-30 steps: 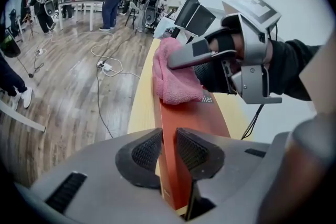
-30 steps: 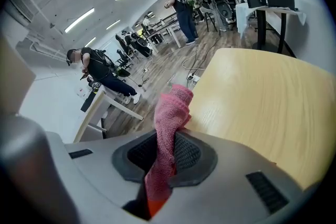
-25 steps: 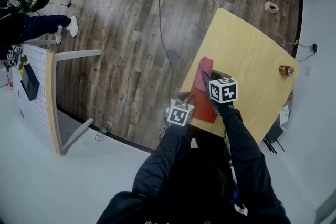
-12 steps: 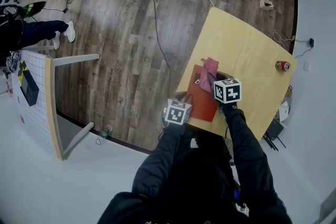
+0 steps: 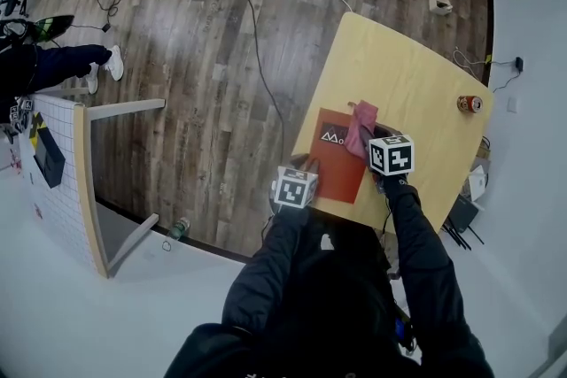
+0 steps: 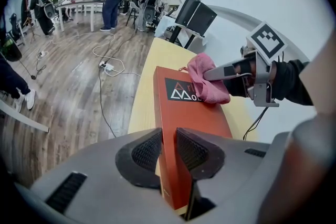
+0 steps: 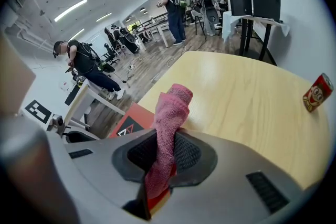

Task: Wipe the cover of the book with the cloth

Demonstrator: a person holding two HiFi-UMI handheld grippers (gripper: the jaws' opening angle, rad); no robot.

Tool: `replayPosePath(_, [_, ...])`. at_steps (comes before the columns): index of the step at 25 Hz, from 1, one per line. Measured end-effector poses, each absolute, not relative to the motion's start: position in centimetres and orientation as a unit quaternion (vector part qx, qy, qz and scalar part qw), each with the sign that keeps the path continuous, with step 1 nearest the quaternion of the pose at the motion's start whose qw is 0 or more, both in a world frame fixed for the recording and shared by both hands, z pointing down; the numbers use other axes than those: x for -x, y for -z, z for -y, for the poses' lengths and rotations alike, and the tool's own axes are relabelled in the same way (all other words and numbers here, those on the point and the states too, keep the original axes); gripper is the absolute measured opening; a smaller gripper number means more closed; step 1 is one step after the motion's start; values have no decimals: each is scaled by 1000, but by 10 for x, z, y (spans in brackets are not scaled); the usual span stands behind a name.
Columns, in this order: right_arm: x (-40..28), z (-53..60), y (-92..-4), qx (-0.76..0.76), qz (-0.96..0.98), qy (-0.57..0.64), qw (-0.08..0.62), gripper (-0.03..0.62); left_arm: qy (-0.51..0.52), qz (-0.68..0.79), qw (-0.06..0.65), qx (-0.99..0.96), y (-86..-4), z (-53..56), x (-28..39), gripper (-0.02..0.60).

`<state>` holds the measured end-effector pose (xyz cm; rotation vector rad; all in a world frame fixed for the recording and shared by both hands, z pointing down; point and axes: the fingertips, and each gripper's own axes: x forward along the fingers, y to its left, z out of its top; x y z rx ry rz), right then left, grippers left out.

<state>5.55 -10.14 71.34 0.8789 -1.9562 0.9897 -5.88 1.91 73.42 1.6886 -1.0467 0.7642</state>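
Since a second ago the cloth point(image 5: 360, 126) has slid toward my right across the far end of the book point(image 5: 337, 162). It now sits at the book's far right corner. The white logo on the cover, which the cloth and gripper covered then, shows clear in the head view. The book itself lies as before on the near left part of the table point(image 5: 416, 75), close to the table's edge.

My left gripper point(image 6: 169, 150) is clamped on the near end of the book, one jaw pad on each side of its edge. My right gripper point(image 7: 167, 157) is closed on the pink cloth, which stands pinched between its pads. The loose folded end pokes out ahead of them and rests on the cover.

From the left gripper view the cloth covers the right half of the logo, so I cannot read it whole. In the head view the left gripper's marker cube hides the book's near corner. A small red can point(image 5: 469, 104) stands well apart near the table's far right edge, its label too small to read.
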Motion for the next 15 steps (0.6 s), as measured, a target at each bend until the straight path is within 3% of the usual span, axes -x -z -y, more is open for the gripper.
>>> replayPosePath(15, [-97,91,-695,-372,758,-378,380,77,-324,428,477,-696,-736,-19,60,110])
